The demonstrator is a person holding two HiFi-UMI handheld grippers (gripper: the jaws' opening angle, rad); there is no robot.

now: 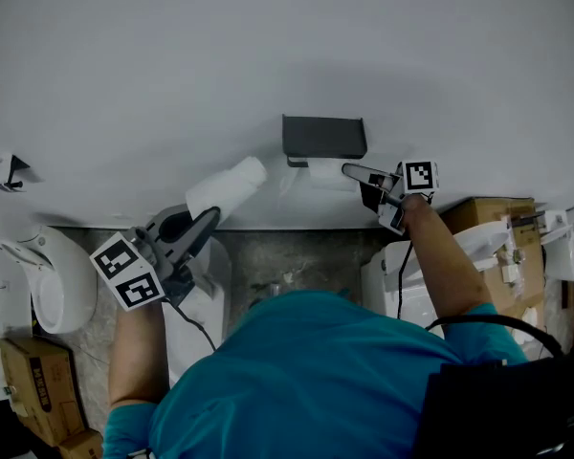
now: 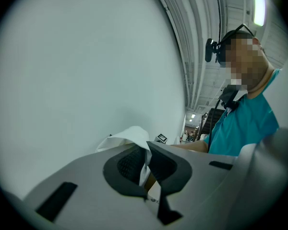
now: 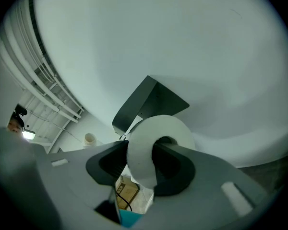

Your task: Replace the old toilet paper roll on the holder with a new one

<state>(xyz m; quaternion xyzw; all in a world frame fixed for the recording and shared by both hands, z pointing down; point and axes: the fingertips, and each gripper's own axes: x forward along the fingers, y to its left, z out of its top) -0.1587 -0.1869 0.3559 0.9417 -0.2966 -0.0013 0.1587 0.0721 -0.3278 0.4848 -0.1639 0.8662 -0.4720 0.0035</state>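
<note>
The right tool [image 3: 141, 150] clamps the toilet paper roll [image 3: 170, 128] by its wall, one jaw in the core for a firm hold, at the holder [image 3: 151, 99] at 12 o'clock. The left tool [image 2: 146, 152], pinched shut, holds the second roll [image 1: 225, 187] aside at 10 o'clock.

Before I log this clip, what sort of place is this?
Probably a bathroom mock-up inside a larger hall: a wall holder with a paper roll, what looks like a toilet nearby, but also a cardboard box on the floor and bare ceiling pipes overhead.
</note>
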